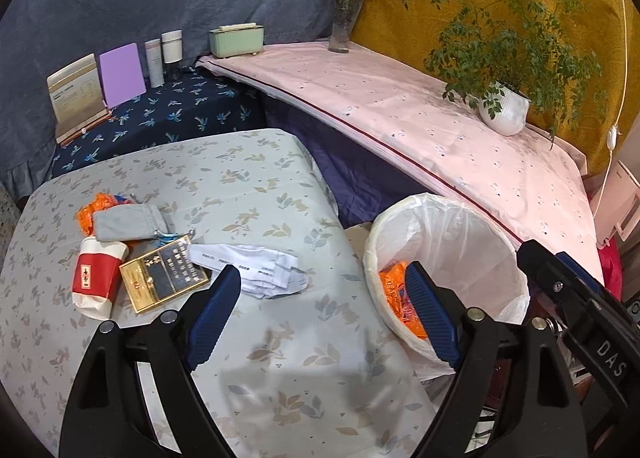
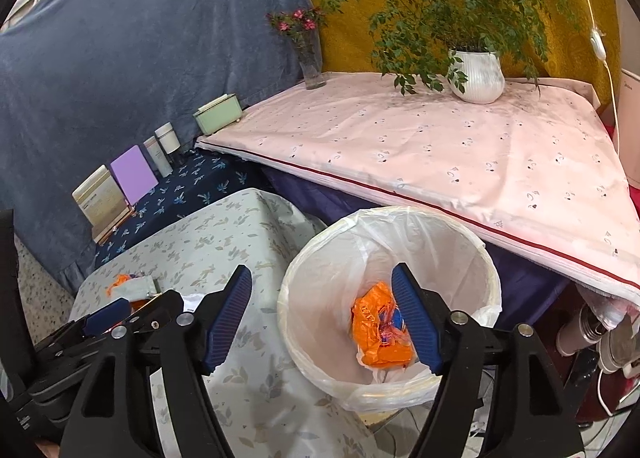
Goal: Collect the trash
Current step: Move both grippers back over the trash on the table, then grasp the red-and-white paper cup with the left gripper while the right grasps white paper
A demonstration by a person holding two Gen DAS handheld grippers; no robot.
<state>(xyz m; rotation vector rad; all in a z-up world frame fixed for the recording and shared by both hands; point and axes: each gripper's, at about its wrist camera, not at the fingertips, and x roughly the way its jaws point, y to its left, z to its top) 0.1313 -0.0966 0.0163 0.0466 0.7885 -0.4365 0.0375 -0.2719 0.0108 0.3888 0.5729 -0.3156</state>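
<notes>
A white lined trash bin [image 2: 476, 258] stands beside the low leaf-print table [image 1: 256, 185]. An orange wrapper [image 2: 380, 330] lies inside the bin and shows in the left wrist view [image 1: 394, 286] too. My right gripper [image 2: 322, 314] is open and empty above the bin's left rim. My left gripper [image 1: 324, 314] is open and empty over the table's near edge. On the table lie crumpled white paper [image 1: 256, 264], a gold box [image 1: 164, 272], a red-and-white packet [image 1: 98, 278], a grey pouch [image 1: 128, 221] and another orange wrapper [image 1: 90, 207].
A higher table with a pink cloth [image 2: 440, 145] carries a potted plant [image 2: 476, 75] and a flower vase [image 2: 312, 65]. A dark blue shelf [image 1: 180, 113] holds cards, bottles and a green box [image 1: 236, 39]. Bottles and cords lie right of the bin [image 2: 600, 338].
</notes>
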